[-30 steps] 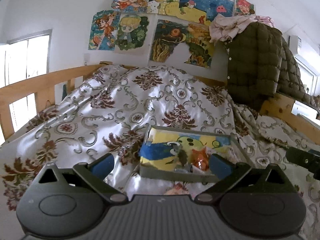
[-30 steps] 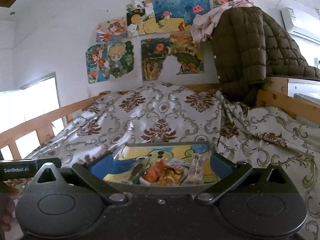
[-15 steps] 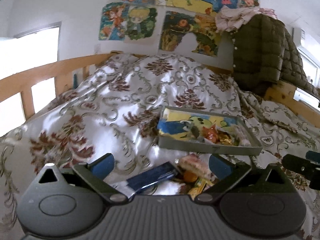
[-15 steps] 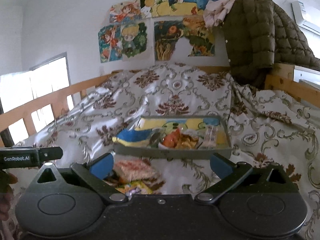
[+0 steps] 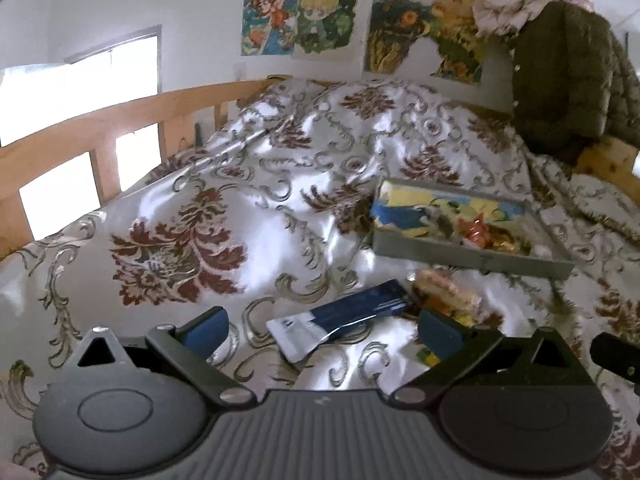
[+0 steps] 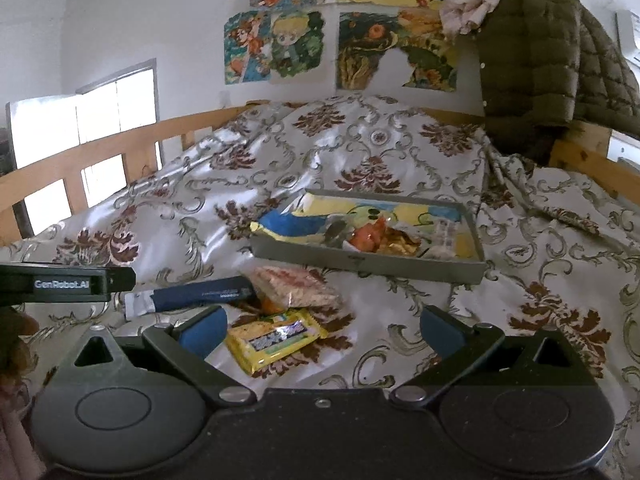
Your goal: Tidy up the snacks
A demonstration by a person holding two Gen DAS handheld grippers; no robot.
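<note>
The left claw (image 5: 322, 328) hangs wide open and empty over the bed (image 5: 240, 216); the right claw (image 6: 322, 326) is likewise spread wide, gripping nothing; between its fingers lies a yellow snack packet (image 6: 276, 334), beside a pink wafer packet (image 6: 296, 286) and a dark blue packet (image 6: 192, 294); the grey tray (image 6: 360, 266) beyond holds more snacks.

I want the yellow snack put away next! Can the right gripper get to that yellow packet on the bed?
Probably yes. The shiny yellow snack packet lies flat on the patterned bedspread, just ahead of the right gripper, whose jaws stand wide open, with nothing covering it.
</note>
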